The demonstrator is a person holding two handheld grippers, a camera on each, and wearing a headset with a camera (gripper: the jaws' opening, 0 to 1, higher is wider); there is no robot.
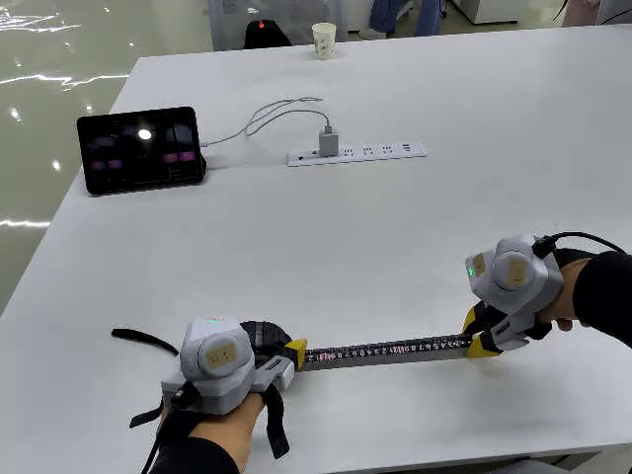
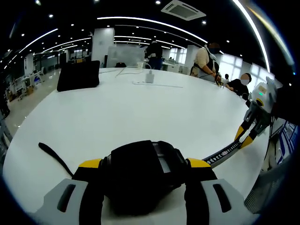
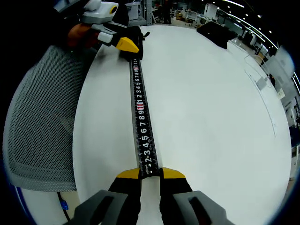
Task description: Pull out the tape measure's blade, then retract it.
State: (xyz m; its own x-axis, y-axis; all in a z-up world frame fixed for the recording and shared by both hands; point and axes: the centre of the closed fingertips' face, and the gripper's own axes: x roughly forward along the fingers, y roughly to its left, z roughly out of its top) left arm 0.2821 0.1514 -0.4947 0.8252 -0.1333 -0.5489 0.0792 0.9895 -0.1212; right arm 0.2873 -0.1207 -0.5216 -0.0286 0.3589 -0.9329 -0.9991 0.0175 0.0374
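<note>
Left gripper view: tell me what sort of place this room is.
Probably a large open-plan office or lab: strip lights and an air vent on the ceiling, a big white table carrying a tablet and power strip, and people working further back.

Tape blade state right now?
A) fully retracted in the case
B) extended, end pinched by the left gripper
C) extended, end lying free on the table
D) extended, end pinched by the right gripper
D: the blade is stretched across the table from the case, which the left gripper clamps, and its end sits between the fingers of the right gripper.
</note>
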